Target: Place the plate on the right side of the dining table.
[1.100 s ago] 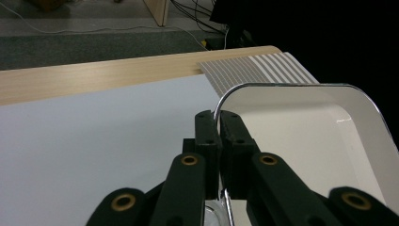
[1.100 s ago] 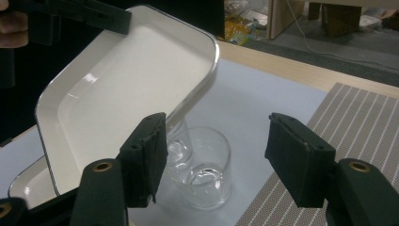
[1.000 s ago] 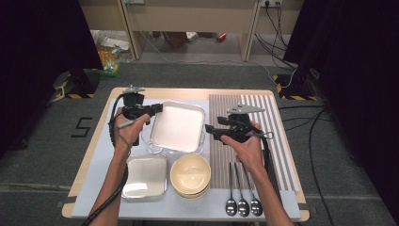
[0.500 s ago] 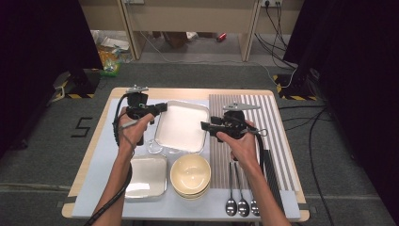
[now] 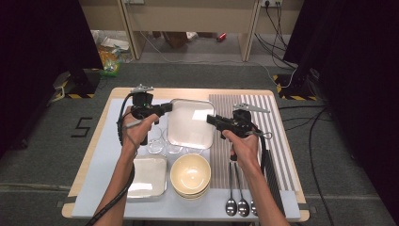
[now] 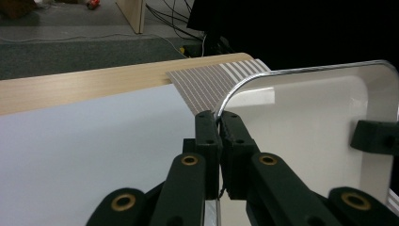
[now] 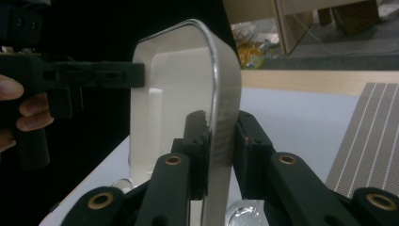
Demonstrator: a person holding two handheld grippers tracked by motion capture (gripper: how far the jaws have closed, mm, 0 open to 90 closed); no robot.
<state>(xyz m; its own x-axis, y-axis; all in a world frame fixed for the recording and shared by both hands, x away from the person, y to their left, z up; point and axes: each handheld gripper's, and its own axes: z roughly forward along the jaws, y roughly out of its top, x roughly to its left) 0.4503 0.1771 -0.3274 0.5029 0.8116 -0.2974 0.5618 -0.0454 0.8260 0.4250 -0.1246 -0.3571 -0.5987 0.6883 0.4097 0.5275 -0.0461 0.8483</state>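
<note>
A square white metal tray (image 5: pixel 190 125) is held between both grippers over the far middle of the table. My left gripper (image 5: pixel 168 107) is shut on its left rim; in the left gripper view the jaws (image 6: pixel 219 125) pinch the thin edge of the tray (image 6: pixel 306 117). My right gripper (image 5: pixel 210 118) has just been closing, with the tray's right wall (image 7: pixel 174 94) between its jaws (image 7: pixel 221 127), and its pads now press on both sides. The right gripper view has the left gripper (image 7: pixel 136 75) at the far rim.
Two clear glasses (image 5: pixel 162 143) stand just below the tray's near edge. A smaller square tray (image 5: pixel 147 175) and stacked cream bowls (image 5: pixel 190 175) sit near the front. Spoons (image 5: pixel 237 197) lie on the striped mat (image 5: pixel 277 141) at the right.
My right gripper has moved left onto the tray's right rim and its jaws have closed on it. The left gripper has kept its hold on the left rim.
</note>
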